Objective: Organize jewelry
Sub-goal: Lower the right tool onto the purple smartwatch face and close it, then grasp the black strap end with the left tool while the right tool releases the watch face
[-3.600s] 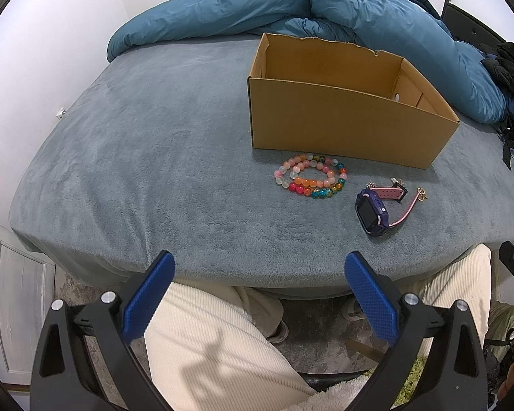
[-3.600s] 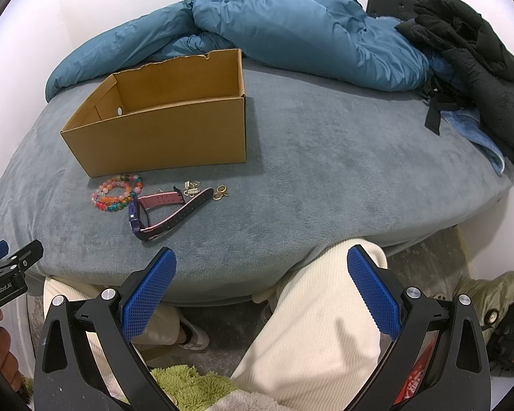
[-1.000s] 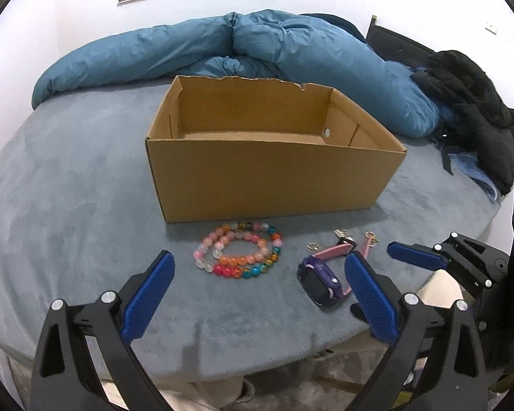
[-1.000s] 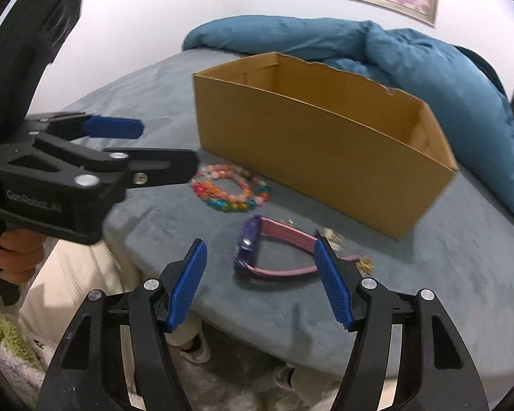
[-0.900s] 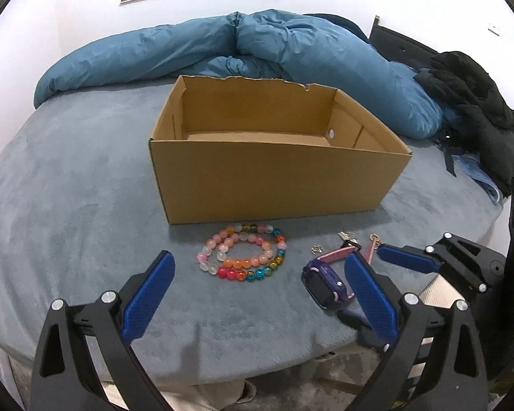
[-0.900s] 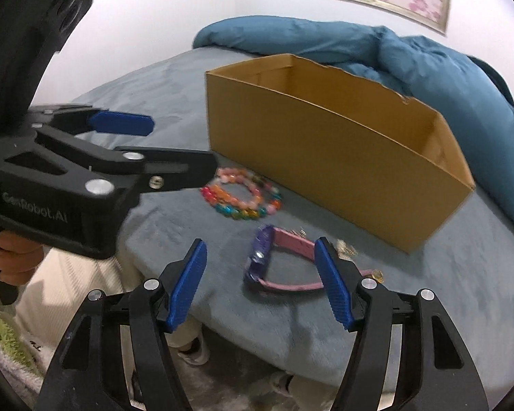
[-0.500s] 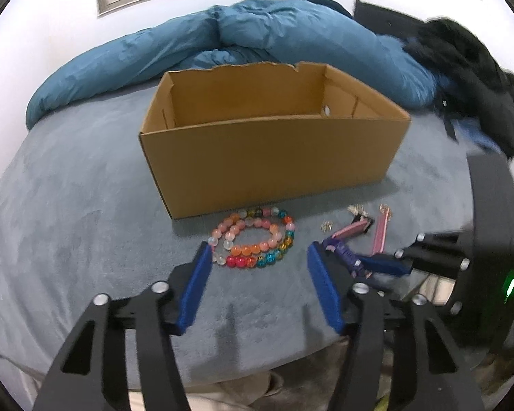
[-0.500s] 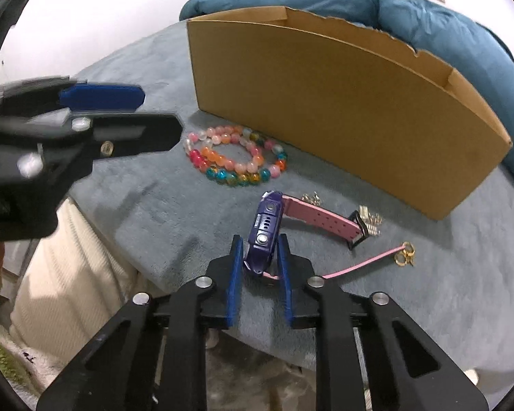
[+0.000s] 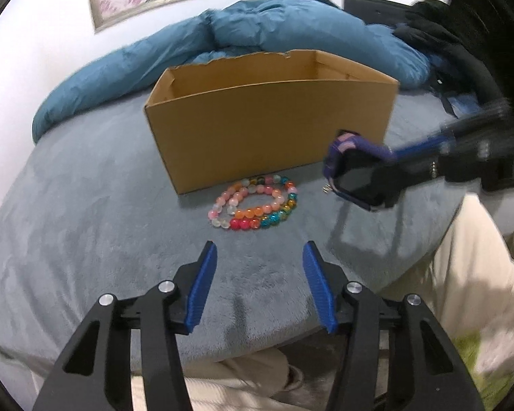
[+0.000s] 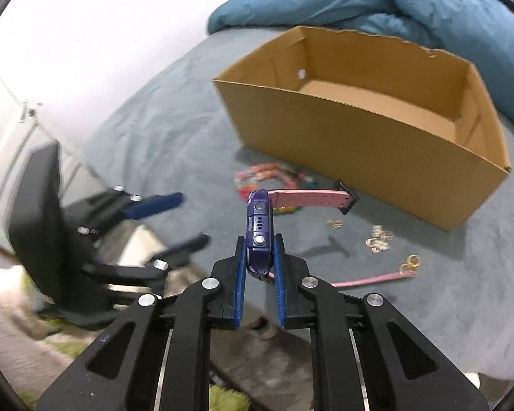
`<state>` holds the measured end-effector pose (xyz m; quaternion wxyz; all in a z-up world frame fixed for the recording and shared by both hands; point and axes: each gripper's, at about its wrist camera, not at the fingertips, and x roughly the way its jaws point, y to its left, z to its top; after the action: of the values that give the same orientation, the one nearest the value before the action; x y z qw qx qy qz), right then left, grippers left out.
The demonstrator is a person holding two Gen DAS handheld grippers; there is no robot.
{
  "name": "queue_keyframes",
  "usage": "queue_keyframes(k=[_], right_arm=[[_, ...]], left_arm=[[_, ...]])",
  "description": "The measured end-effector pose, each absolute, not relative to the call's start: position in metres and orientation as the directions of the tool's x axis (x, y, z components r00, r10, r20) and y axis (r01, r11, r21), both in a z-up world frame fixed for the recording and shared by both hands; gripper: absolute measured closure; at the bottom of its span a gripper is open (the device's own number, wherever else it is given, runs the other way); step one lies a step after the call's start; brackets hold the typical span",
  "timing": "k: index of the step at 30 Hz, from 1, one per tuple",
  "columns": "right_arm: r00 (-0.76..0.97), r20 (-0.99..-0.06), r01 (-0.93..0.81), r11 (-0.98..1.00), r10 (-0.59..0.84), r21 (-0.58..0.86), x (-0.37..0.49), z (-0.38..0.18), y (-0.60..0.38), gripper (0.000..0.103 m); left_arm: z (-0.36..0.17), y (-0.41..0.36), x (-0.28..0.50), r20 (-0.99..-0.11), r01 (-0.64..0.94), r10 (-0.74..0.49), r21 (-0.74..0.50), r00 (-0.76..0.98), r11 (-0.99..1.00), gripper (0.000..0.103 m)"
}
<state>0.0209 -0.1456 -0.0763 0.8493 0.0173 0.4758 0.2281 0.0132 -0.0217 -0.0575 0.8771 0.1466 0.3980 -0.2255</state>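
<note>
My right gripper (image 10: pixel 259 250) is shut on a purple watch (image 10: pixel 258 231) with a pink strap (image 10: pixel 308 198) and holds it above the bed; the watch also shows in the left wrist view (image 9: pixel 354 171). The open cardboard box (image 9: pixel 267 121) stands on the grey bed, its inside bare in the right wrist view (image 10: pixel 377 109). Colourful bead bracelets (image 9: pixel 255 205) lie in front of the box. My left gripper (image 9: pixel 260 284) is open and empty, just short of the bracelets. Small gold earrings (image 10: pixel 378 239) and a pink strap piece (image 10: pixel 377 279) lie on the bed.
A blue duvet (image 9: pixel 291 30) is heaped behind the box. Dark clothes (image 9: pixel 445 24) lie at the far right. The grey bed (image 9: pixel 85 188) ends close below my grippers, with the person's light trousers (image 9: pixel 462 274) at its edge.
My right gripper has lifted the watch off the bed and swung it up toward the box. My left gripper has moved closer to the bracelets, jaws still open.
</note>
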Motion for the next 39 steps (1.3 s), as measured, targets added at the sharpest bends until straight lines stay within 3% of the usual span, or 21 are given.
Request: queue_keyframes(k=[3,8,11,15,20,23,39], right_arm=[[0.358,-0.828,-0.432,0.862,0.433,0.264,0.022,-0.071,-0.139,0.09],[0.279,-0.912,-0.577,0.811,0.301,0.091,0.022,-0.078,-0.112,0.09],[0.226,-0.928,-0.633,0.769,0.297,0.092,0.025,-0.081,-0.095,0.09],[0.113,-0.905,-0.671,0.703,0.409,0.234,0.03,-0.078,-0.086,0.09],[-0.066,-0.916,-0.528,0.765,0.396,0.369,0.065,-0.117,-0.097,0.09],[-0.127,-0.93,-0.411,0.836,0.344,0.365,0.082,-0.141,-0.116,0.09],[-0.112,-0.926,-0.361,0.853,0.361,0.377,0.08,-0.156,-0.14,0.086]], left_arm=[[-0.062,-0.031,0.001,-0.73,0.555,-0.268,0.179,0.628,0.813,0.052],[-0.069,-0.041,-0.016,-0.672,0.611,-0.27,0.339,0.689,0.715,0.052],[-0.07,-0.034,-0.015,-0.686,0.599,-0.259,0.315,0.68,0.736,0.052],[-0.071,-0.01,-0.01,-0.72,0.526,-0.211,0.244,0.661,0.815,0.052],[-0.073,0.014,-0.005,-0.738,0.46,-0.161,0.221,0.656,0.86,0.052],[-0.073,0.01,-0.008,-0.73,0.464,-0.166,0.227,0.663,0.856,0.052],[-0.08,-0.042,0.007,-0.713,0.639,-0.259,0.332,0.652,0.694,0.052]])
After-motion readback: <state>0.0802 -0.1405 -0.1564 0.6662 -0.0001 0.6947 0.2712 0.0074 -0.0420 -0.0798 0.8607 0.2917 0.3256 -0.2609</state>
